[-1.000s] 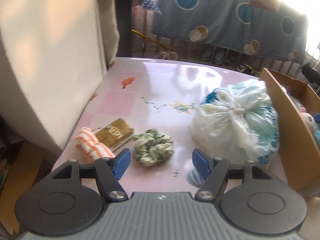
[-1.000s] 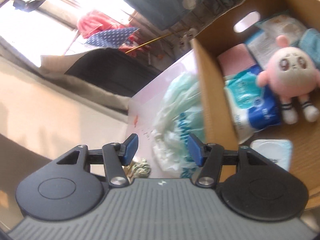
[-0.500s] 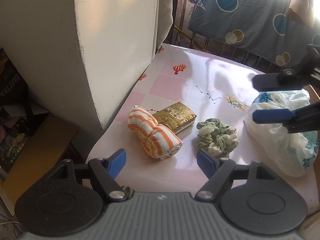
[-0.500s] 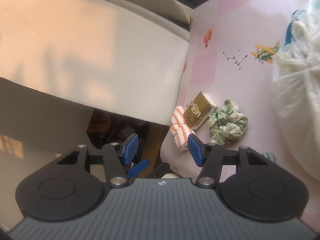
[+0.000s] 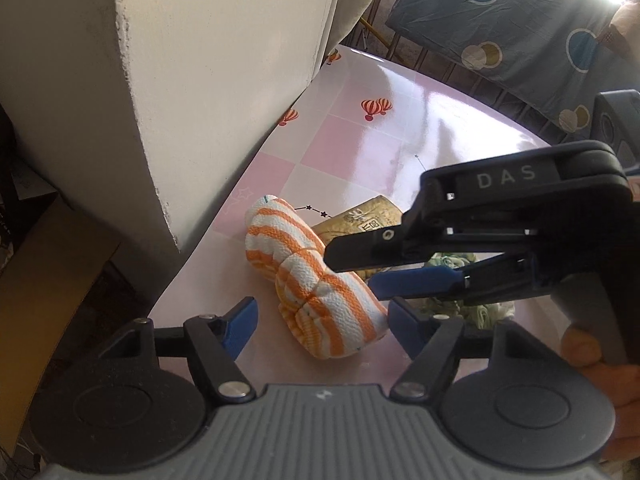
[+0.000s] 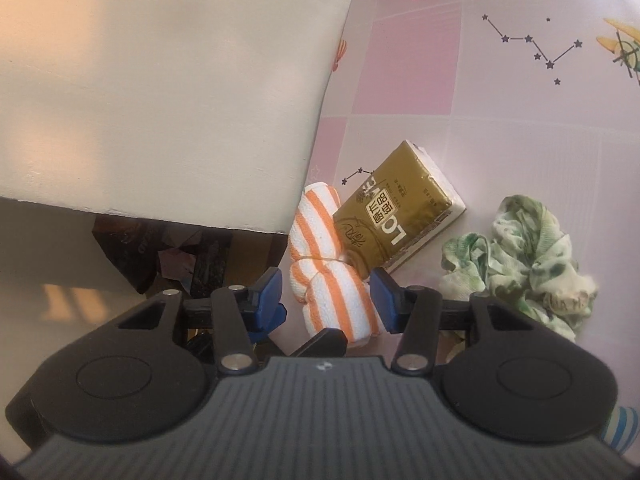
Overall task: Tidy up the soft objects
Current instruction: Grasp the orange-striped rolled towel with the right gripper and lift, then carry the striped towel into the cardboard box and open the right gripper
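Note:
An orange-and-white striped rolled towel (image 5: 316, 288) (image 6: 328, 280) lies near the table's front left edge. A gold tissue pack (image 6: 396, 216) (image 5: 360, 220) leans against it, and a green-and-white scrunchie (image 6: 528, 256) (image 5: 484, 312) lies to the right. My left gripper (image 5: 322, 330) is open, its fingers either side of the towel's near end. My right gripper (image 6: 330, 298) is open and hovers just above the towel; in the left wrist view it (image 5: 360, 274) reaches in from the right.
The pink checked table (image 6: 520, 128) (image 5: 360, 144) carries the objects. A white wall block (image 5: 180, 80) (image 6: 160, 88) stands hard against the table's left edge. Dark clutter and cardboard (image 5: 44, 272) lie below that edge. A blue patterned cloth (image 5: 520, 28) hangs behind.
Both grippers moved left and down to the striped towel. The right gripper swung from the plastic bag to hover over the towel. The bag and cardboard box are out of view.

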Motion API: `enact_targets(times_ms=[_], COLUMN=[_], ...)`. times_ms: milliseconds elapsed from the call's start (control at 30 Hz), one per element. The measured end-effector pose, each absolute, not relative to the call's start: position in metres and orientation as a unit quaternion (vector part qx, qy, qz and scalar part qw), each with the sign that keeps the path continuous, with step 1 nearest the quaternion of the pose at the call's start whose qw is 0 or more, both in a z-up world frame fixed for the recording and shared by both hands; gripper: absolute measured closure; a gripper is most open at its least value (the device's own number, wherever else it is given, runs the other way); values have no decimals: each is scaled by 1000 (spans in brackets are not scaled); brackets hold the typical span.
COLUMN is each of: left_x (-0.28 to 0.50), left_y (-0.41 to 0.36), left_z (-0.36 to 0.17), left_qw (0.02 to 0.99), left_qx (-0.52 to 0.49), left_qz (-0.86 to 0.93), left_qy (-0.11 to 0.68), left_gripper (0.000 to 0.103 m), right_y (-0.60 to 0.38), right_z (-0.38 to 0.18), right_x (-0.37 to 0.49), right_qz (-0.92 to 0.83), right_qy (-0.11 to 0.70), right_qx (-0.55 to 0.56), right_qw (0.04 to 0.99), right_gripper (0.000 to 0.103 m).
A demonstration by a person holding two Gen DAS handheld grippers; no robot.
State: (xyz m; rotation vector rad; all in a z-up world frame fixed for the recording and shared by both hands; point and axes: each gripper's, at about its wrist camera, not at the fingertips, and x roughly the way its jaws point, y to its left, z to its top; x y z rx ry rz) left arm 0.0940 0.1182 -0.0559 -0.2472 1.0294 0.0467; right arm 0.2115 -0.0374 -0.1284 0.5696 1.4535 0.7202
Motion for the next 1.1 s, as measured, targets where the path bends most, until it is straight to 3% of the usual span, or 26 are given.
enact_targets(times_ms=[100,300,800,1100], left_x=[97,96,60,39], left_y=[114,111,98,70], left_z=[-60,-62,-26,20], left_qw=[860,859,877,908], left_qx=[-118,-115,-97,-59], left_qz=[14,16,6,-12], left_qy=[497,499,470,415], left_gripper=[39,44,45,45], right_y=[-27,-23,-34,-64], right_z=[-138,-142,-105,-63], right_x=[214,210,177,155], right_qz=[318,320,347,364], right_qy=[649,649,638,605], right_qx=[246,248,243,273], right_qw=[645,644,643,654], right_gripper=[61,65,65,66])
